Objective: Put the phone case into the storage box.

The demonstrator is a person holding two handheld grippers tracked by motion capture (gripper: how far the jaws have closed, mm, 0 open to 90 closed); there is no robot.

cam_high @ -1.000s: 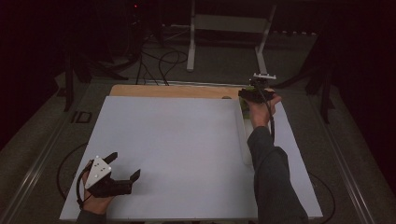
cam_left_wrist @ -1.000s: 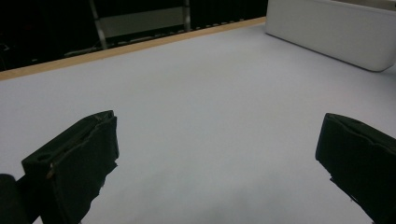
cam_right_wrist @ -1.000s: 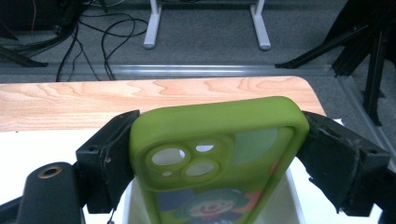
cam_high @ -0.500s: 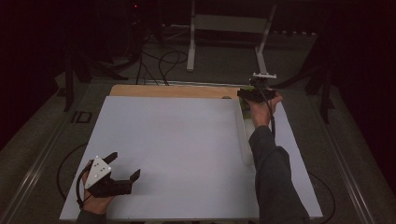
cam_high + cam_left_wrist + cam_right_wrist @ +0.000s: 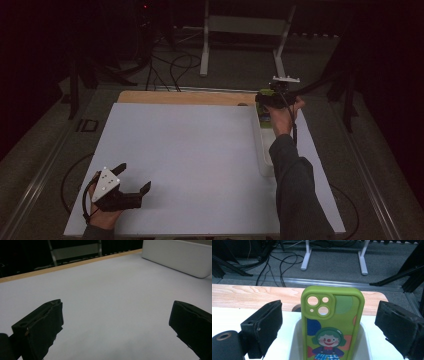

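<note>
L gripper (image 5: 134, 186), black w/ a grey three-cornered plate on top, sits low at the near-left corner of the flat white table sheet (image 5: 190, 160), held in the person's L hand (image 5: 102, 217). Its jaws are spread wide w/ nothing between them; in the left gripper view just bare sheet lies in the gap, and the two black pads (image 5: 40, 327) stand far apart at the bottom corners. A cable loops off the table edge behind that hand.

Mid table: plain white sheet, w/ a light wooden strip (image 5: 185, 97) along the far edge. Beyond it, grey floor, dark cables and a white metal stand (image 5: 245, 30).

R side: a long white plastic tray (image 5: 263, 150) runs front to back near the R edge of the sheet; it also shows as a white box at top right in the left gripper view (image 5: 180, 257). At its far end sits a bright green phone case w/ a cartoon clown print (image 5: 332, 327), camera cut-outs at the top, lying in the tray's far end (image 5: 265, 118).

R gripper (image 5: 270, 97) hovers just over that far end, held by the R hand (image 5: 282, 117), dark sleeve reaching up from the bottom. Its jaws are spread, one each side of the case, not touching it; clear gaps show on both sides in the right gripper view.
</note>
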